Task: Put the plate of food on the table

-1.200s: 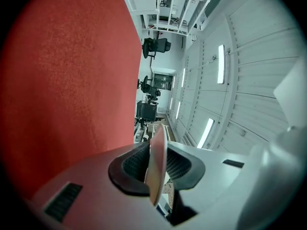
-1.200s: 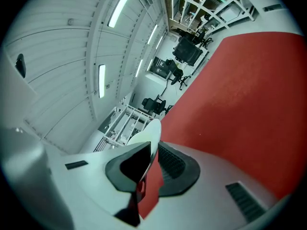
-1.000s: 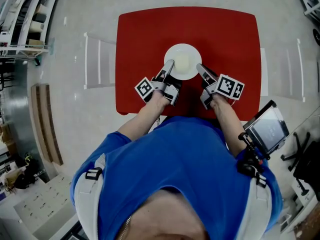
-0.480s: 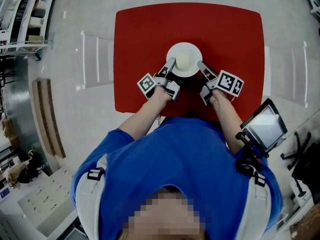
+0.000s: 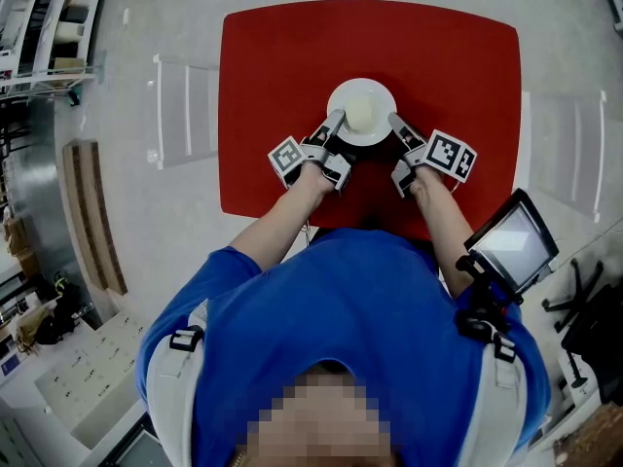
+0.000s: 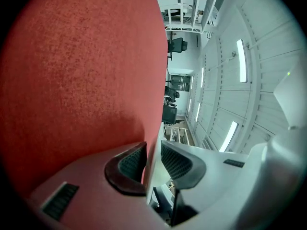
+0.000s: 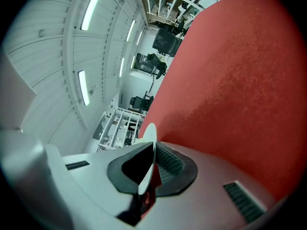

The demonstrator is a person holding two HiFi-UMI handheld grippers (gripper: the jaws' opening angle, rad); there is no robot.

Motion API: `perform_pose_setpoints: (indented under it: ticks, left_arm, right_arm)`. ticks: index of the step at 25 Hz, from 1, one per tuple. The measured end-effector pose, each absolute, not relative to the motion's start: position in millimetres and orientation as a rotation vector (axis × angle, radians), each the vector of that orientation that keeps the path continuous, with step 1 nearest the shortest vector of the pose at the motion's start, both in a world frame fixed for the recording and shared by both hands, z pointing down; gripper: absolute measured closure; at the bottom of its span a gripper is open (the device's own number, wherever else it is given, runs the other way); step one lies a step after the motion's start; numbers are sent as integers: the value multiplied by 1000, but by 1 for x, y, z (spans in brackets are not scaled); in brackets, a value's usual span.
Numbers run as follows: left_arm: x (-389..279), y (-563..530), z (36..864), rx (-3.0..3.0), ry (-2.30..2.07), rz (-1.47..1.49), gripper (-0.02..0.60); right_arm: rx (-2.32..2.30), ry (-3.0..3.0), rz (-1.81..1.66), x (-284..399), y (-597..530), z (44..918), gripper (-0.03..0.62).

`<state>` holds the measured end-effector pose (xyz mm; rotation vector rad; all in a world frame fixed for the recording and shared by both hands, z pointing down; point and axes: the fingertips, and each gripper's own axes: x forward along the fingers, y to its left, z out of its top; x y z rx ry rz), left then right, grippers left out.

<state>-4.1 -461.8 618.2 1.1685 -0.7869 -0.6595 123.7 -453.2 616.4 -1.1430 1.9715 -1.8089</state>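
A white plate (image 5: 340, 96) with a pale mound of food (image 5: 359, 115) sits on the red table (image 5: 282, 66), a little behind its middle. My left gripper (image 5: 334, 123) is at the plate's near-left rim. Its jaws are opening in the left gripper view, where the gripper (image 6: 152, 159) has the thin rim (image 6: 156, 174) between its pads with a sliver of gap. My right gripper (image 5: 394, 123) is at the near-right rim. In the right gripper view this gripper (image 7: 154, 159) is shut on the plate's edge (image 7: 148, 133), pinching it tightly.
A dark tablet-like screen (image 5: 513, 246) hangs by my right elbow. White benches stand on the floor at the table's left (image 5: 185, 115) and right (image 5: 560, 144). Shelving (image 5: 49, 37) fills the far left corner.
Both grippers and the plate have edged slightly away from me over the red table. In the head view they stay at the plate's rim.
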Motion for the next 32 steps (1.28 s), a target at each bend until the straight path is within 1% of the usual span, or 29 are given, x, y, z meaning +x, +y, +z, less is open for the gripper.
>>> perform_pose_setpoints:
  ticks: [8,32]
  left_arm:
    - [-5,-458,621,1172,-807,-579,503]
    - [-1,-434,621,1157,-804,-535,503]
  right_arm:
    - [-1167,1983,-1808,127,-460,618,577]
    - [-1262,1940,-1866,139,-457,627,577]
